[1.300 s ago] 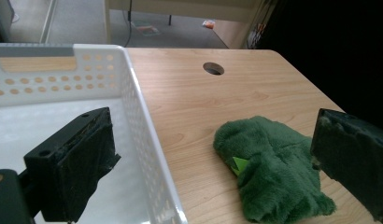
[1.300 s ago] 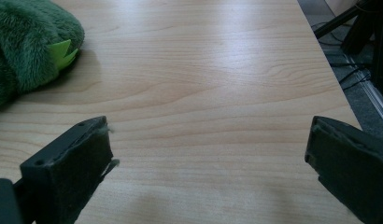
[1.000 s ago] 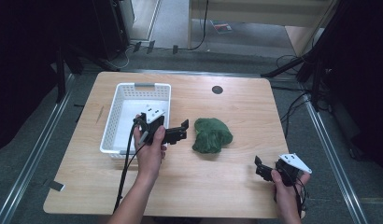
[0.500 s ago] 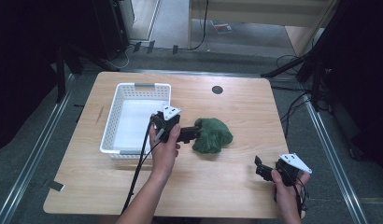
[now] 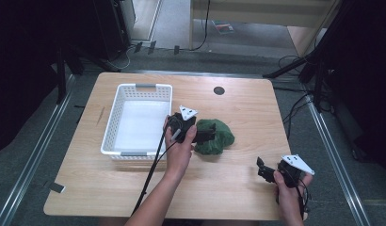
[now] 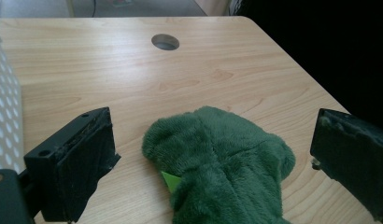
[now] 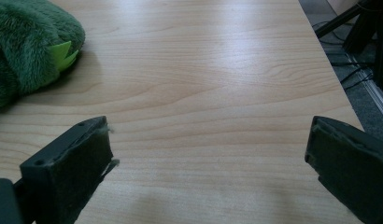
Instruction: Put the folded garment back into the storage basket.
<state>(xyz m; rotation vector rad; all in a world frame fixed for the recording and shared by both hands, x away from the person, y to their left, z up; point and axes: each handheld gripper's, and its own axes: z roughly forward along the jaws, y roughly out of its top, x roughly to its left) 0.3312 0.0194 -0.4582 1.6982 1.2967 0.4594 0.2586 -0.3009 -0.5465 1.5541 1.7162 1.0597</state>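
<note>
cropping the green plush toy (image 7: 26, 46) at the right gripper view's left edge; hiding its near side (image 5: 214, 136) under the left gripper (image 5: 205, 133).

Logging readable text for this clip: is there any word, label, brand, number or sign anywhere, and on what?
None can be read: the white basket, the green plush toy, the wooden table and the left claw and right claw bear no legible text.

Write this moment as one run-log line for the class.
left tongs: open, astride green plush toy | right tongs: open, over bare table | white basket: empty
</note>
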